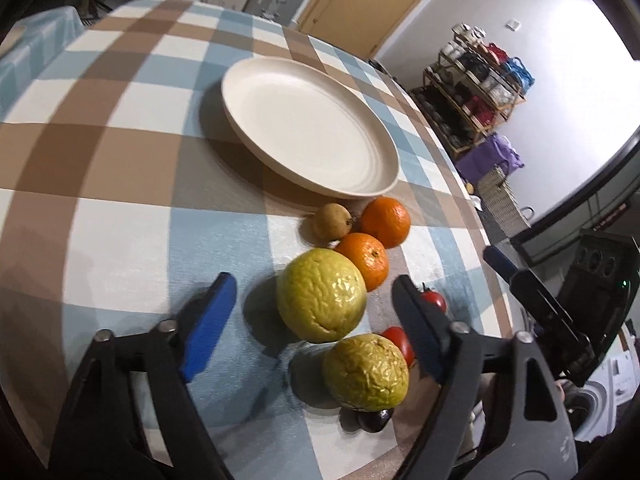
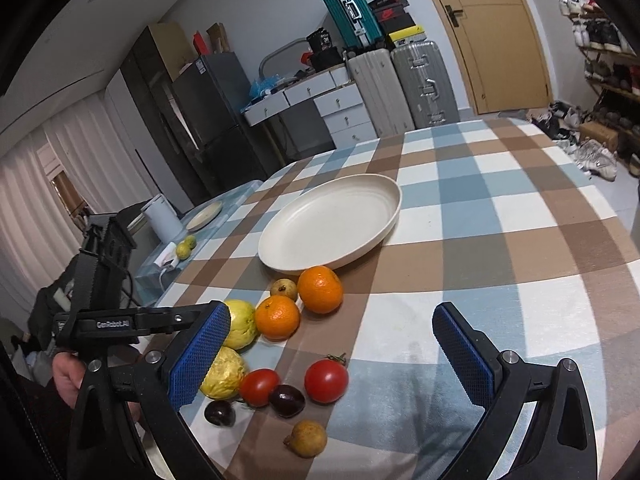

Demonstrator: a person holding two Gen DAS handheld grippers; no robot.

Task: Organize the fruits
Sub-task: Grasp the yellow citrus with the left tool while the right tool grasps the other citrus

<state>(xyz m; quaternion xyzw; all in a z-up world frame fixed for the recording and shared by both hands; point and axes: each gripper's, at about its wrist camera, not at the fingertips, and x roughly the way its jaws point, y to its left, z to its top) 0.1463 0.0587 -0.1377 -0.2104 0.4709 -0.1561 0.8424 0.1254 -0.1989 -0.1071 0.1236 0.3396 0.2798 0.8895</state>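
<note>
My left gripper [image 1: 314,316] is spread wide, blue pads apart, nothing between them in contact. In the left wrist view a big wrinkled yellow-green fruit [image 1: 321,294] sits right in the gap near the fingertips, lower centre of the frame, resting on the checked tablecloth [image 1: 120,220]. A second wrinkled yellow fruit [image 1: 366,372] lies just below and right of it, closer to my right-hand finger. Two oranges, one [image 1: 363,260] touching the big fruit's upper right, the other [image 1: 386,222] just beyond it, sit past the fingertips, and a small brownish pear [image 1: 330,222] lies beside them. The cream plate [image 1: 240,120] lies in the frame's centre beyond the whole cluster, with no fruit on it. Two tomatoes peek out from behind my right-hand finger: one [image 1: 434,300] at the frame's right, another [image 1: 398,342] lower down. A dark plum [image 1: 374,420] tucks under the second yellow fruit.

My right gripper [image 2: 332,320] is also wide open and holding nothing. In the right wrist view a tomato [image 2: 326,381] sits low in the gap, centre-bottom, with another tomato [image 2: 259,386], two dark plums [image 2: 287,400] and [image 2: 219,413], and a small brown fruit [image 2: 307,438] near the frame's lower edge. The oranges sit at centre-left, just beside the left-hand pad [image 2: 200,356].
</note>
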